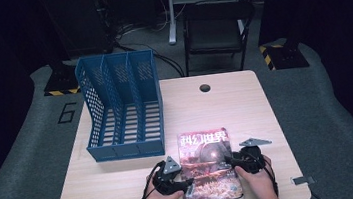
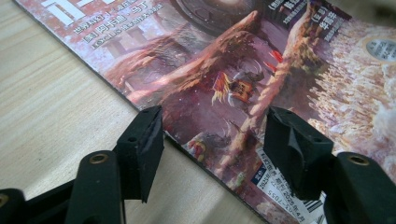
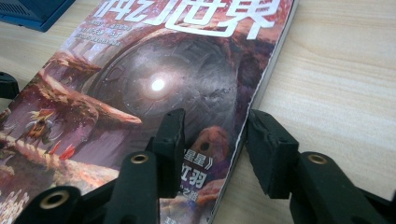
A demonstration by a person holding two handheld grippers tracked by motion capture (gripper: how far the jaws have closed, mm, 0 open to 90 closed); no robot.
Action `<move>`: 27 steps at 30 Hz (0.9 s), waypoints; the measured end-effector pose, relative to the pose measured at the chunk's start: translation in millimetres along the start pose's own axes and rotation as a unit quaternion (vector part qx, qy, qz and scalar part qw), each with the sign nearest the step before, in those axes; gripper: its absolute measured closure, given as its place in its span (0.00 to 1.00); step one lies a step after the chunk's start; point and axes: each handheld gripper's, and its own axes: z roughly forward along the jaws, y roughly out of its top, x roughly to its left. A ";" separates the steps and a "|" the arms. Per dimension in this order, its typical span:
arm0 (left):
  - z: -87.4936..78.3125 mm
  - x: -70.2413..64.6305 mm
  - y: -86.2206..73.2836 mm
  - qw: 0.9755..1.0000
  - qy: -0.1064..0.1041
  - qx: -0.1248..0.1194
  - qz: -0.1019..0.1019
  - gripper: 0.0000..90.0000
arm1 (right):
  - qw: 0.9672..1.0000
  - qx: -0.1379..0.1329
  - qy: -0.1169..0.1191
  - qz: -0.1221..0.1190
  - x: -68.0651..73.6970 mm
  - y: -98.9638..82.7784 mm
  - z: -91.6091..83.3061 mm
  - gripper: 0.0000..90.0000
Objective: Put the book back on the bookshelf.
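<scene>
A magazine point(image 1: 205, 151) with a reddish fantasy cover and white title lies flat near the table's front edge. My left gripper point(image 1: 188, 182) is at its left edge. In the left gripper view the gripper point(image 2: 215, 140) is open, one jaw over the bare wood, the other over the magazine cover point(image 2: 243, 70). My right gripper point(image 1: 228, 160) is at the right edge. In the right gripper view that gripper point(image 3: 215, 140) is open and straddles the edge of the magazine point(image 3: 154, 84), with one jaw above the cover and one above the table. Neither grips the pages.
A blue three-slot file rack point(image 1: 122, 105) lies on the wooden table point(image 1: 225, 104) behind and to the left of the magazine; its corner point(image 3: 32, 11) shows in the right gripper view. A black chair point(image 1: 217, 29) stands beyond the table. A cable hole point(image 1: 205, 87) marks the far edge.
</scene>
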 end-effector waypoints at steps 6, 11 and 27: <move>1.1 -3.1 -0.7 1.000 0.000 -0.007 -0.003 0.40 | 1.000 0.004 -0.003 0.002 -0.5 -3.0 -5.5 0.73; 1.9 -4.6 -1.5 1.000 0.001 -0.012 -0.001 0.40 | 1.000 0.013 0.000 0.020 0.1 -7.9 -12.8 0.75; 2.8 -4.9 -7.7 0.999 0.005 -0.039 -0.006 0.42 | 1.000 -0.017 0.001 0.021 -4.5 -1.0 -8.9 0.64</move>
